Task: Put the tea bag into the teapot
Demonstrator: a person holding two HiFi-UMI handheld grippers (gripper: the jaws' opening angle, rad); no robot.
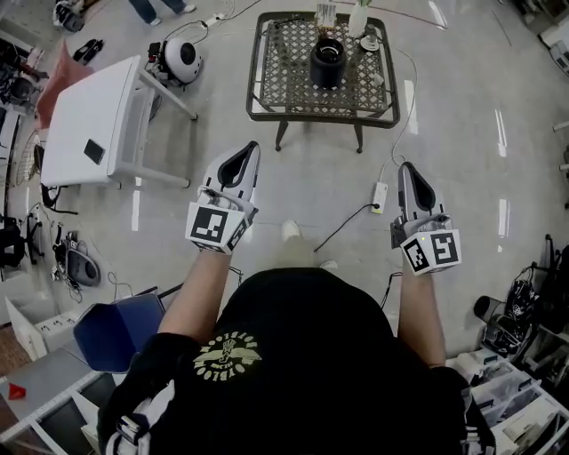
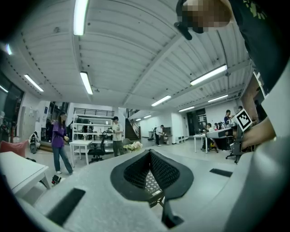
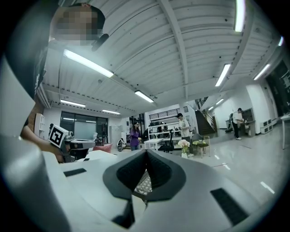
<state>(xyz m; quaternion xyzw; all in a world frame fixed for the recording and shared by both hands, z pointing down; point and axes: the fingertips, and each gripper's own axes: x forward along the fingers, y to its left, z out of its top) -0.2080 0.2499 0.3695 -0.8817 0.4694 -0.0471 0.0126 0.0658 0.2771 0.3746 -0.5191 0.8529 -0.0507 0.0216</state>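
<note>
- The left gripper is closed and empty. In its own view the two dark pads meet at the tip with only floor showing behind them.
- The right gripper is also fully closed, with nothing between its pads.
- In the head view both are held level at mid-frame, pointing up the frame.
- The black teapot stands on the lattice table at the upper centre of the head view, well apart from both grippers across bare floor.
- The tea bag cannot be picked out for sure. The likeliest candidates are the small pale things at the table's upper right, a little dish beside the pot and a white vase behind it.
- The pot lies straight ahead, about midway between the two grippers, so neither is clearly nearer.
- The pale items sit right of the pot, more in line with the right gripper, which probably suits it for the pickup.
- The next move looks like a walk toward the table, and a white power strip lies on the floor along that path.
</note>
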